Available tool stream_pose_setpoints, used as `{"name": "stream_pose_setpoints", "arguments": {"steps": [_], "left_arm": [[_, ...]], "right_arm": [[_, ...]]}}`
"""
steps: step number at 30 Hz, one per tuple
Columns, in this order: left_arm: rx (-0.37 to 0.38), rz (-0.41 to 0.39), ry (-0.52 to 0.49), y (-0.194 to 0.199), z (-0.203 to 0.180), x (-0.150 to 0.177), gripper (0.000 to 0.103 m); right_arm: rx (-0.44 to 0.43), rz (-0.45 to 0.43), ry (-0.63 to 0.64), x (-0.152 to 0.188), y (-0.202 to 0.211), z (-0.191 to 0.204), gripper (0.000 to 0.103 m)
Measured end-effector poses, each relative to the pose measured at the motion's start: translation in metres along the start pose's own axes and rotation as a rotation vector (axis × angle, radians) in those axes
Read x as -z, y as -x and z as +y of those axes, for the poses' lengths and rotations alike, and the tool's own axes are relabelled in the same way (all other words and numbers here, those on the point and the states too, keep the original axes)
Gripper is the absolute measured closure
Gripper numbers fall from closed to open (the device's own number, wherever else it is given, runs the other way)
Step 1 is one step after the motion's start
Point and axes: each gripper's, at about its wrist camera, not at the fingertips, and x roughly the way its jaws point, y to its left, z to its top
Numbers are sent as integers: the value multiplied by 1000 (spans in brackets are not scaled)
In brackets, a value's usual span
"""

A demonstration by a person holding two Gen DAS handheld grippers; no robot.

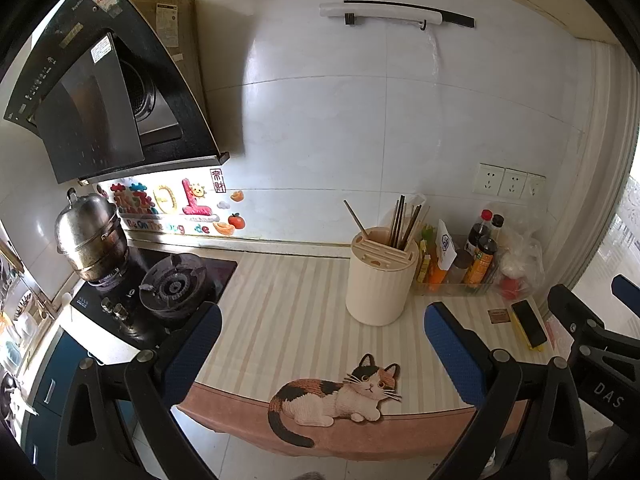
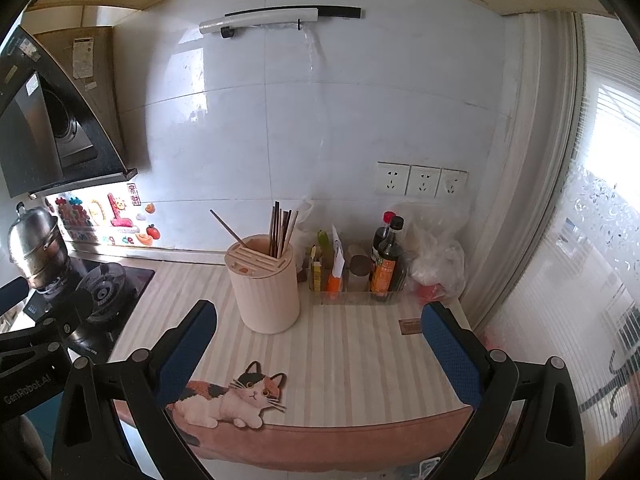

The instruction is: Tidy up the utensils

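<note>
A cream utensil holder (image 1: 379, 280) stands on the striped counter mat (image 1: 288, 312) and holds several dark chopsticks (image 1: 404, 224). One chopstick (image 1: 355, 217) leans apart on its left side. The holder (image 2: 266, 286) and its chopsticks (image 2: 282, 226) also show in the right wrist view. My left gripper (image 1: 322, 344) is open and empty, hovering near the counter's front edge in front of the holder. My right gripper (image 2: 320, 346) is open and empty, at the same distance from the holder. The right gripper's body (image 1: 600, 344) shows at the right in the left wrist view.
A gas stove (image 1: 168, 288) with a steel steamer pot (image 1: 90, 236) is at left under a range hood (image 1: 100, 92). Sauce bottles (image 2: 386, 260) and a plastic bag (image 2: 436, 256) stand right of the holder. A black and yellow block (image 1: 528, 326) lies at right. Sockets (image 2: 420, 180) are on the wall.
</note>
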Motion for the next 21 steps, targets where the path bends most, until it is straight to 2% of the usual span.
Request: {"name": "stream_pose_setpoints", "arguments": {"steps": [21], "left_arm": [[0,-5,-1,6,1,1,0]], "right_arm": [[-3,-7,-8,-1,5,-1,0]]}}
